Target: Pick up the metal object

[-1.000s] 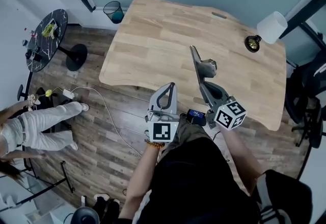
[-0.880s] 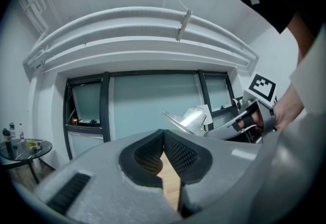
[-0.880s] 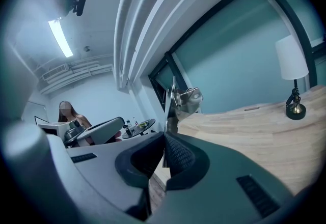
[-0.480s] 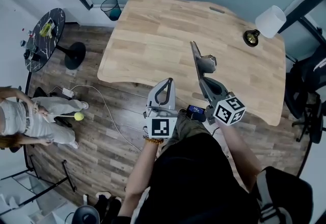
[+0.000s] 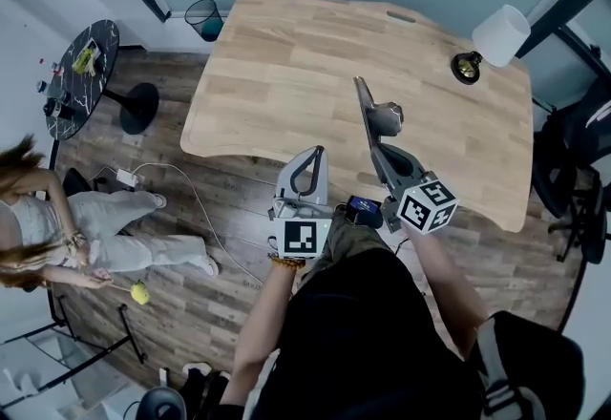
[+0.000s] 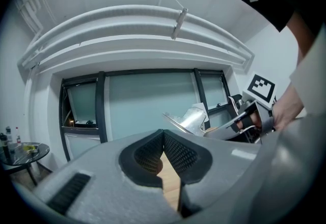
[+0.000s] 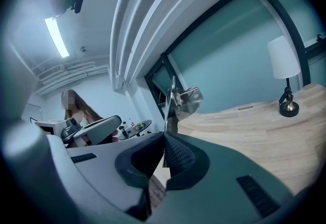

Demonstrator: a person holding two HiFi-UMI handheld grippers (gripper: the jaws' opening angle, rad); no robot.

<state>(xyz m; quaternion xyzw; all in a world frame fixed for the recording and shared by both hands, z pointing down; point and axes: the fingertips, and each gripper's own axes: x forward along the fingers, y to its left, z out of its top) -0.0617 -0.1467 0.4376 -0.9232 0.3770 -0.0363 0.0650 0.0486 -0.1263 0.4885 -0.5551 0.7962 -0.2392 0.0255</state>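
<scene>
The metal object (image 5: 373, 115), a thin steel blade with a spring clip, stands up from my right gripper (image 5: 380, 150), which is shut on its lower end above the wooden table (image 5: 286, 65). In the right gripper view the metal object (image 7: 178, 100) rises straight from between the closed pads. My left gripper (image 5: 318, 157) is off the table's front edge, to the left of the right one. Its pads (image 6: 175, 152) meet with nothing between them. In the left gripper view the metal object (image 6: 191, 120) shows to the right, held aloft.
A white-shaded lamp (image 5: 498, 34) stands at the table's far right corner. A dark chair (image 5: 578, 170) is at the right. Left of the table are a round black side table (image 5: 81, 74), a bin (image 5: 202, 19), a floor cable (image 5: 196, 203) and a person (image 5: 86, 232) with a yellow ball (image 5: 139, 293).
Both grippers have barely moved and the right one still holds the metal object. The person at the left has shifted, and the yellow ball is now lower on the floor.
</scene>
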